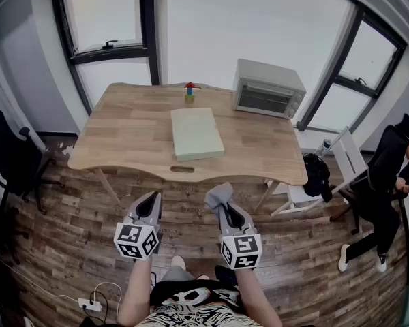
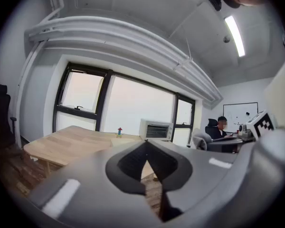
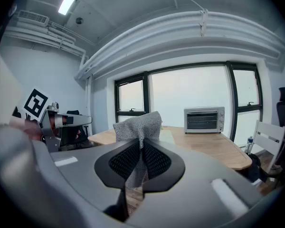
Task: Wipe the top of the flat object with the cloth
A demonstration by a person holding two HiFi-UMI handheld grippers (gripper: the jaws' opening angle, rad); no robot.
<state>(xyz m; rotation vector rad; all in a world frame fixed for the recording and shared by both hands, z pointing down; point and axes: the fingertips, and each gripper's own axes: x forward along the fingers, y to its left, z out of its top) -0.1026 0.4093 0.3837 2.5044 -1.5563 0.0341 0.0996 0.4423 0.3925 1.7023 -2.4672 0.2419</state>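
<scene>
Wood-plank flooring point(image 1: 61, 244) and tall dark-framed windows point(image 1: 109, 26) bound the room. We list the contents as follows.

1. Light wooden table point(image 1: 123, 138): it stands ahead of both grippers, its near edge just beyond their tips.
2. Pale green flat rectangular slab point(image 1: 196, 133): it lies flat near the middle of the table, straight ahead and between the lines of the two grippers. It is well apart from both, and its top is bare.
3. Small stack of coloured toy blocks point(image 1: 189, 91): it stands upright on the table, just beyond the far end of the slab.
4. Grey metal toaster oven point(image 1: 267, 88): it sits on the table, ahead and to the right of the right gripper, at the far corner.
5. Left gripper point(image 1: 152, 197): we hold it over the floor, roughly level, short of the table. In the left gripper view its jaws are pressed together with nothing between them.
6. Right gripper point(image 1: 225, 207): we hold it beside the left one, also over the floor. Its jaws pinch a grey knitted cloth point(image 3: 137, 125), whose bunched free end stands up past the tips.
7. White chair point(image 1: 344, 159): it stands by the table's corner, to the right of the right gripper.
8. Seated person in dark clothing point(image 1: 388, 176): farther right than the chair.
</scene>
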